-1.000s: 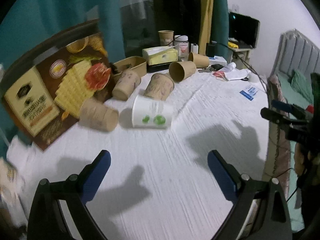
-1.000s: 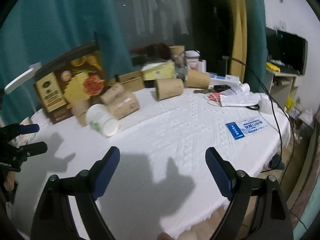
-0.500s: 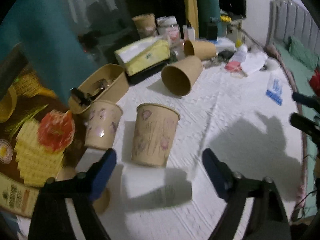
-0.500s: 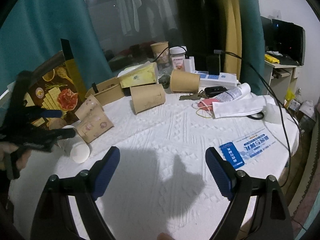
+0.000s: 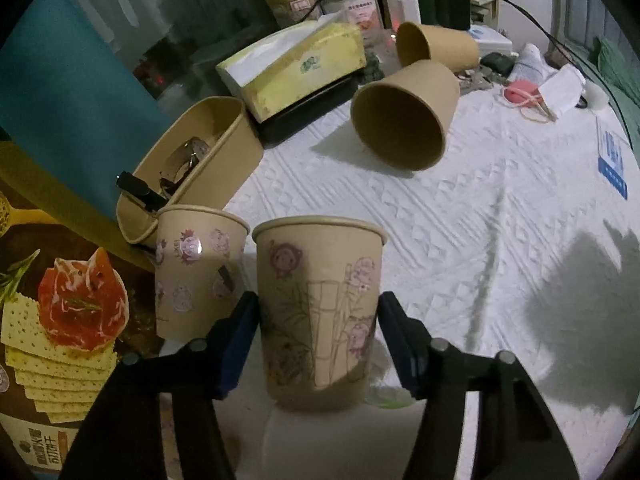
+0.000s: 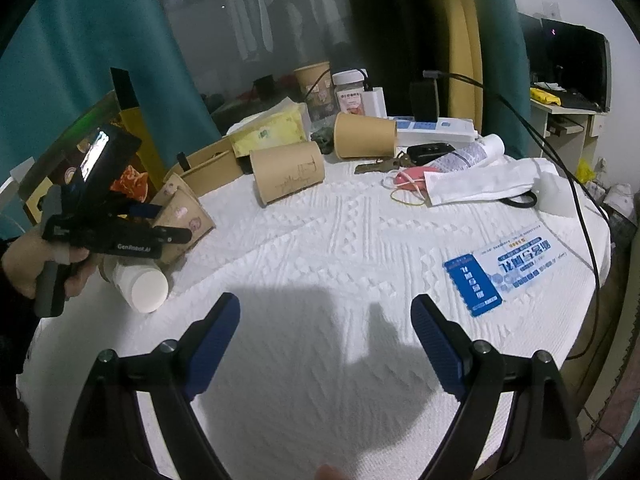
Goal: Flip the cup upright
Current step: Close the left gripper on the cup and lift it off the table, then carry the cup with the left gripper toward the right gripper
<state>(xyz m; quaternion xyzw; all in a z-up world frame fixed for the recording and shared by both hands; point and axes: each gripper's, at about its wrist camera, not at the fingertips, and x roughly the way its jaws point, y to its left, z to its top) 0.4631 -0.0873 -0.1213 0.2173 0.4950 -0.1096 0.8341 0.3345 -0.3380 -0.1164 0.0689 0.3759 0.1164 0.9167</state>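
A tan paper cup (image 5: 320,272) printed with a monkey and bamboo lies on its side on the white tablecloth (image 5: 500,240), rim pointing away from the left wrist camera. My left gripper (image 5: 318,300) has just been closing and its blue pads now press on both sides of this cup. In the right wrist view the same left gripper (image 6: 168,222), held in a hand, sits on that cup (image 6: 188,220) at the left. My right gripper (image 6: 326,304) hangs open over bare cloth with nothing between its fingers.
A second patterned cup (image 5: 196,272) lies just left of the held one. Two plain brown cups (image 5: 404,124) (image 5: 436,46) lie on their sides farther back, and a white cup (image 6: 140,284) lies below the left gripper. A cracker box (image 5: 52,320), kraft tray (image 5: 224,160) and tissue box (image 5: 296,68) crowd the left.
My left gripper has moved forward and down to the patterned cups and closed on the bamboo-printed one. The right gripper has drifted a little closer to the table, still open.
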